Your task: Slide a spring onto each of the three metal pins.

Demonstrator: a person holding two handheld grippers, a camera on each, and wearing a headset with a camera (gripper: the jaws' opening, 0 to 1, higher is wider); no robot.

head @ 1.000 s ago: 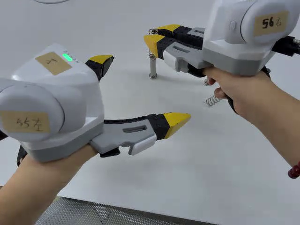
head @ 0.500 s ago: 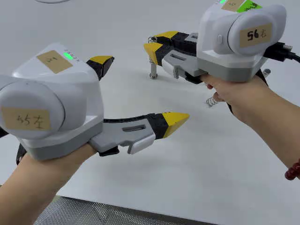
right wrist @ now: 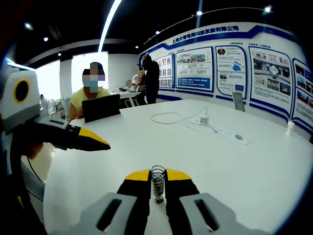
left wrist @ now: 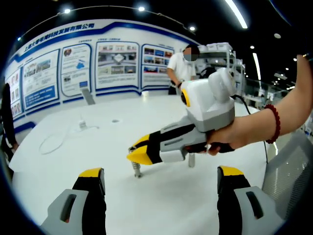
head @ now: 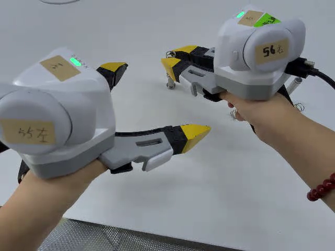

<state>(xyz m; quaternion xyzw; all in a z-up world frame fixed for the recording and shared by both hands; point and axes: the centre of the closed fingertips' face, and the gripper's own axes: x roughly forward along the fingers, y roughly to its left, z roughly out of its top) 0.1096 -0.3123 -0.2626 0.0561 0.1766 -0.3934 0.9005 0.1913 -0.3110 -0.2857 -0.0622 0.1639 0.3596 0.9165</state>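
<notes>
Nearest to the person, the left gripper [head: 159, 98] hovers low over the white table [head: 220, 198] with its jaws spread wide and nothing between them. I judge it is kept aside, so that it does not disturb the work and is ready to help if needed. Further out, the right gripper [head: 175, 55] has its jaws narrow, pinching one spring [right wrist: 157, 181]. In the right gripper view this spring stands upright between the yellow tips, gripped at its sides so both ends are free. This hold seems chosen to keep the coil in line with the pin [head: 170, 82], which stands upright on the table directly under the tips. Whether the top of the pin is already inside the coil, I cannot tell. In the left gripper view a second pin [left wrist: 191, 159] stands just beyond the right gripper, and whether it carries a spring is too small to say. A loose spring [head: 299, 107] lies on the table to the right of the person's right hand, apparently waiting for its turn.
</notes>
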